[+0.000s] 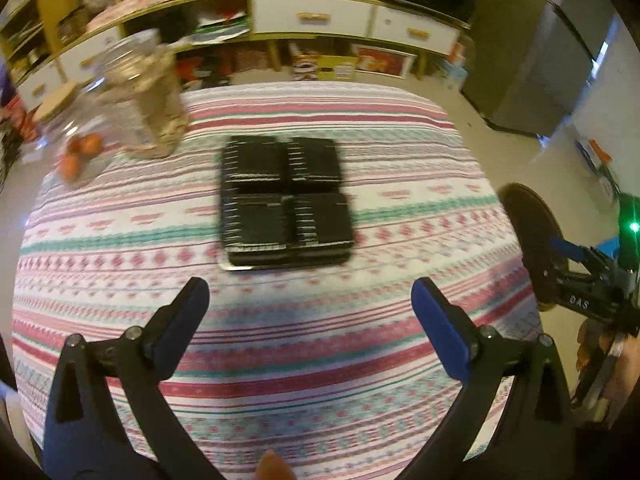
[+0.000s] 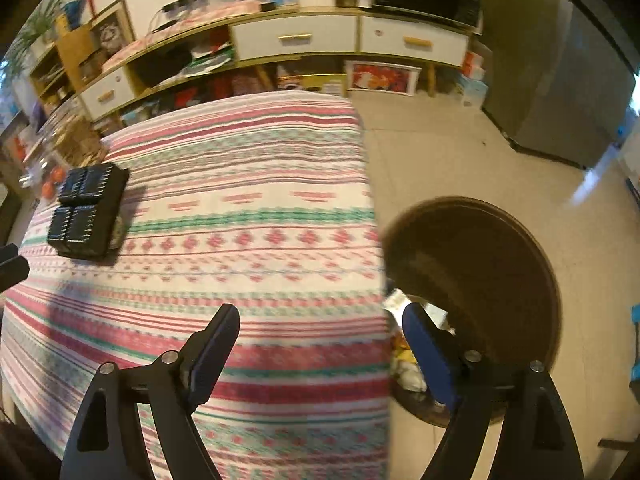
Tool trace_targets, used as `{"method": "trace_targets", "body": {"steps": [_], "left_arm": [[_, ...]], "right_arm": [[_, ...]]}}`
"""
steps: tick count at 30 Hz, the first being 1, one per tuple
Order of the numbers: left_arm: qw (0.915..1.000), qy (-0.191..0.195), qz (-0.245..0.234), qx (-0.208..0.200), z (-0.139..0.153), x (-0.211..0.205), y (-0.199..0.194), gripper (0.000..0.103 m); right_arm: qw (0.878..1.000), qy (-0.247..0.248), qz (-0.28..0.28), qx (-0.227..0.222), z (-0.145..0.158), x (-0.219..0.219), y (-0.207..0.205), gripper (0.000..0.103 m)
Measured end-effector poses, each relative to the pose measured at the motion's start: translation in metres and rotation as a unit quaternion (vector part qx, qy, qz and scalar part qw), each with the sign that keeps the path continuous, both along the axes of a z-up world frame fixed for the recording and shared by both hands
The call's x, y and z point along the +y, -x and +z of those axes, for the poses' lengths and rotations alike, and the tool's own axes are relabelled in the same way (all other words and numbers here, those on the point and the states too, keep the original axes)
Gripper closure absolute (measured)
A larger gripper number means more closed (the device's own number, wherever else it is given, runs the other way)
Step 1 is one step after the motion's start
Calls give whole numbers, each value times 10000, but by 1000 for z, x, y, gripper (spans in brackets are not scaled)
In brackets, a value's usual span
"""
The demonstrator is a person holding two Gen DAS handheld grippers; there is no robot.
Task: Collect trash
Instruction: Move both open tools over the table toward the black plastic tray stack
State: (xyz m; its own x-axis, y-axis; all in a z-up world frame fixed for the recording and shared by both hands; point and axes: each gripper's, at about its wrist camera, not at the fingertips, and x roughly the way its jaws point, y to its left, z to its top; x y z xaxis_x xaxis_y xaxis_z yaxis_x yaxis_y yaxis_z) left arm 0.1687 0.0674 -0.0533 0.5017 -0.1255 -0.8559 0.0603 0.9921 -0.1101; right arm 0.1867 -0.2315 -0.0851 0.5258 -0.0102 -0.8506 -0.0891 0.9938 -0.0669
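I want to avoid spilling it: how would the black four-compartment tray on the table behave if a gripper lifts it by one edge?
The black tray looks like thin moulded plastic, so it probably flexes and weighs little. Its glossy ribbed walls may slip between fingers. It seems stacked, so layers might separate.

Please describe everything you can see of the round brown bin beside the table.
The round brown bin stands on the tiled floor, close against the right edge of the table with the striped cloth. Its mouth is open, with no lid visible. The inner wall looks dark and smooth. At the bottom lie pale and yellow scraps. The right gripper is open, above its near rim.
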Motion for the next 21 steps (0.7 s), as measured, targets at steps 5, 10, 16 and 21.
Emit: {"method": "trace_targets", "body": {"steps": [5, 10, 16, 21], "left_arm": [[9996, -15, 287, 53, -3, 33, 2, 2], [9989, -145, 430, 77, -8, 57, 5, 2], [9982, -312, 472, 176, -20, 74, 5, 2], [9980, -345, 469, 227, -24, 83, 7, 2]], "right_arm": [[9997, -45, 254, -10, -2, 34, -8, 18], [9986, -132, 510, -61, -1, 71, -14, 18], [9963, -273, 815, -95, -4, 113, -19, 18], [9947, -260, 985, -159, -9, 139, -23, 18]]}}
